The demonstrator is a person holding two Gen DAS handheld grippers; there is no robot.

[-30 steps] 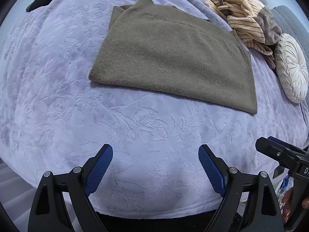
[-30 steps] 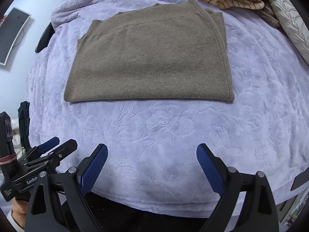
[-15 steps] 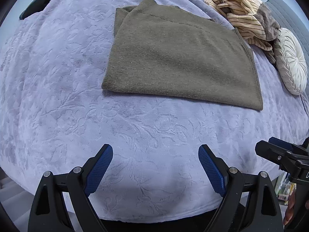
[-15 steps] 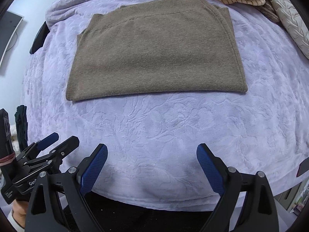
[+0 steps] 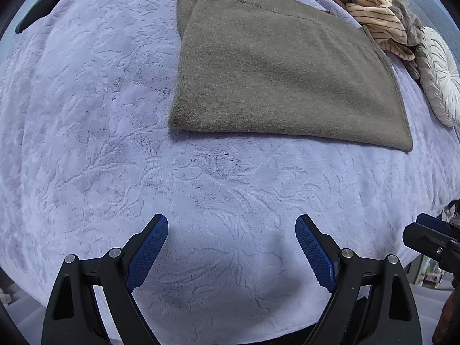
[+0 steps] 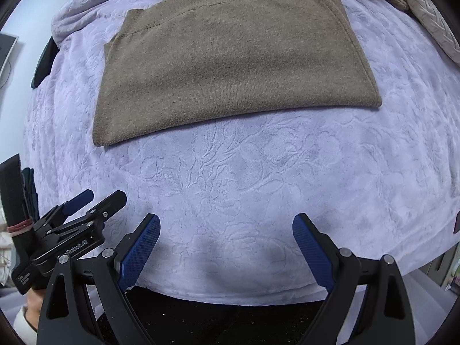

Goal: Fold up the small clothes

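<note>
A folded olive-brown knit garment point(image 5: 281, 77) lies flat on the lilac embossed bedspread point(image 5: 115, 143); it also shows in the right wrist view point(image 6: 230, 66). My left gripper point(image 5: 231, 247) is open and empty, held over the bedspread short of the garment's near edge. My right gripper point(image 6: 225, 244) is open and empty, also short of the garment's near edge. The left gripper shows at the lower left of the right wrist view point(image 6: 86, 207).
A heap of striped cream and grey clothes point(image 5: 371, 5) lies beyond the garment at the far right. A round pleated white cushion point(image 5: 440, 74) sits beside it. The bed's front edge runs just under both grippers.
Both grippers have moved forward toward the garment, which now looks larger and nearer. The left view has swung so the garment sits more to the right. Both stay open.
</note>
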